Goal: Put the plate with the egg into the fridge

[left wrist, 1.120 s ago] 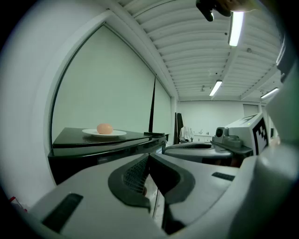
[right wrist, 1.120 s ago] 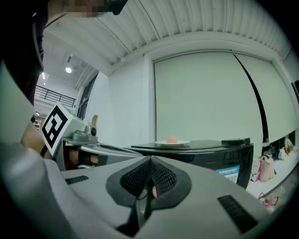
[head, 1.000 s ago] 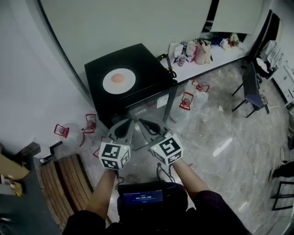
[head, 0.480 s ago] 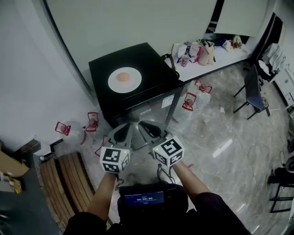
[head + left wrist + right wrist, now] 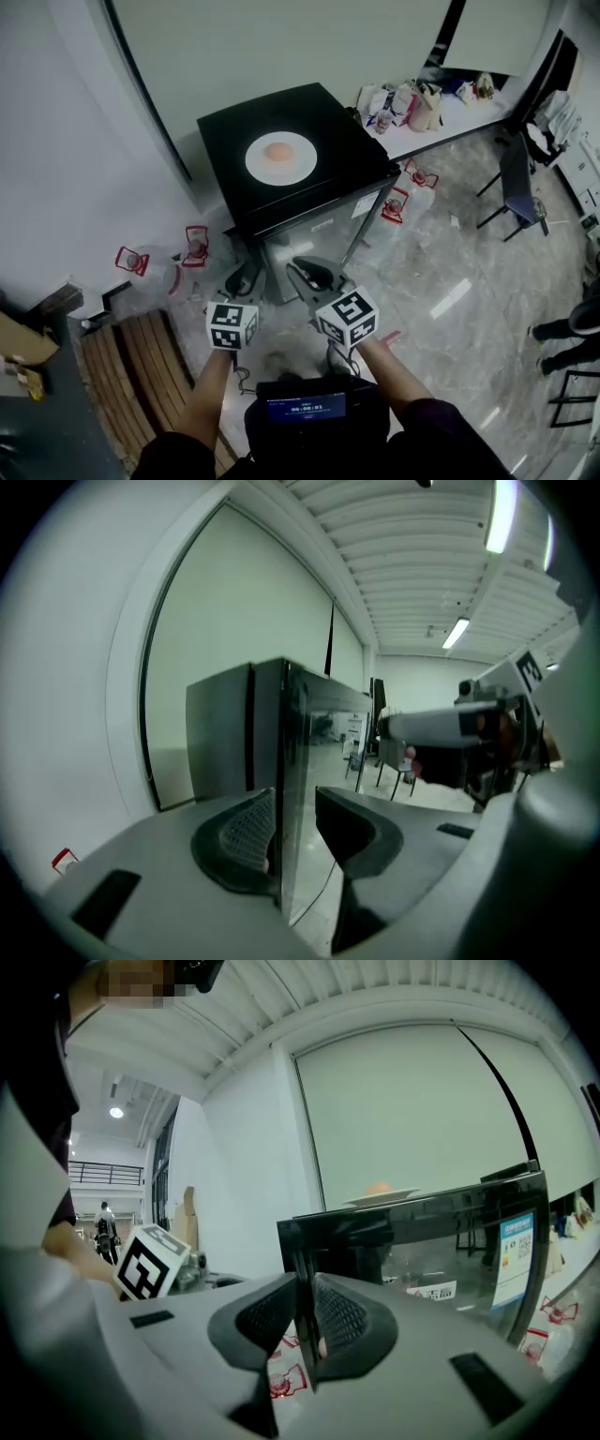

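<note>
- Head view: a small glossy black fridge (image 5: 309, 187) stood against a pale wall, its door apparently shut. A round white plate (image 5: 298, 167) lay flat in the middle of its top, with a pale orange-brown egg (image 5: 278, 151) at the plate's centre. The left tongs (image 5: 246, 275) and right tongs (image 5: 314, 273) were held side by side, lower in the picture than the fridge and well apart from the plate. A white table (image 5: 469, 108) cluttered with bags stood to the right.
- Left gripper view: the left tongs (image 5: 295, 832) were spread and held nothing; only the fridge's (image 5: 234, 733) distant front corner showed through the gap. The plate was not visible here.
- Right gripper view: the right tongs (image 5: 302, 1321) were barely parted, having just been opening, with nothing between them. The plate (image 5: 380, 1198) and egg (image 5: 379, 1188) showed above, on the fridge's (image 5: 422, 1232) top.
- Handling, as a judgement: the plate looked stiff, smooth and breakable, so the near rim seemed the best place to pinch it. The loose egg could roll, so the plate would need to stay level.
</note>
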Tool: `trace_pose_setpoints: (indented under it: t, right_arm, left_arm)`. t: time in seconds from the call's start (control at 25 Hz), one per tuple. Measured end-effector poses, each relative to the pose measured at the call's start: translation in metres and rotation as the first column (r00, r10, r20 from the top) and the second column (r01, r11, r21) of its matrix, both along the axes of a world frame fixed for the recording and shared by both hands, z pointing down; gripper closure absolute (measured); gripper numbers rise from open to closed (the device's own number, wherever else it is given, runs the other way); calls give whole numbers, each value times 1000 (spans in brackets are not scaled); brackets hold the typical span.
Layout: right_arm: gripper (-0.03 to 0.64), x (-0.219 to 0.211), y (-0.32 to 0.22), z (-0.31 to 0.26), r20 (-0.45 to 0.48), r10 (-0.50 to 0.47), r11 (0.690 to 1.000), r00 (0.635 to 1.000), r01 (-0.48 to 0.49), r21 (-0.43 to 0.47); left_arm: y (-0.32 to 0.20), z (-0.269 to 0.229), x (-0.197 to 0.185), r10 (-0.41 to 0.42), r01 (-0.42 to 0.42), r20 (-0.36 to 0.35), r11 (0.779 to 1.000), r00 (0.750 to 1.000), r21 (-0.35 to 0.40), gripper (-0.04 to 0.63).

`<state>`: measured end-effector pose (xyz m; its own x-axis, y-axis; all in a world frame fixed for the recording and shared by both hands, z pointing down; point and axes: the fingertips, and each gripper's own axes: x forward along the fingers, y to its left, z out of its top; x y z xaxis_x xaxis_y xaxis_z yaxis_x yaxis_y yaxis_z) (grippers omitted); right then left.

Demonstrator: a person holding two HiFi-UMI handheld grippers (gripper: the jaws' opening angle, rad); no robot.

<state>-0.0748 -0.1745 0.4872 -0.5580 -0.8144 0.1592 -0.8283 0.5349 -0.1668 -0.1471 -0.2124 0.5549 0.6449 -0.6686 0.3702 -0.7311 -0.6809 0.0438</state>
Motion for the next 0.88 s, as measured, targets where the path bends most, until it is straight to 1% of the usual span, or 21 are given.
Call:
trace_pose_setpoints:
  t: [0.08,0.16,0.4,0.64,0.68,0.88]
  right_arm:
    - [577,-7,2,7,-21,14,1000,1000,-15,-18]
    - [577,-12,5,13,-39,33,999,999,-35,-36]
    - [577,-28,11,29,-63,84,994,994,-89,-68]
    - [577,-33,18,33,-70,90,990,994,-97,-99]
    - [577,-32,19,34,-66,91,990,994,-97,-100]
    - [577,-21,21,36,-65,102,988,993,-109,-113]
  left_arm:
    - [0,33,-8,38,-37,55,999,998,-24,500]
    - [1,54,-9,77,-73,84,996,994,-49,500]
    - [-8,71,-1,154,-149,68,986,986,-77,500]
    - [-17,78,5,224,-217,116,974,968,-71,503]
    - [-18,78,5,229,-222,117,972,966,-69,520]
    - [-18,76,5,219,-210,124,974,968,-83,532]
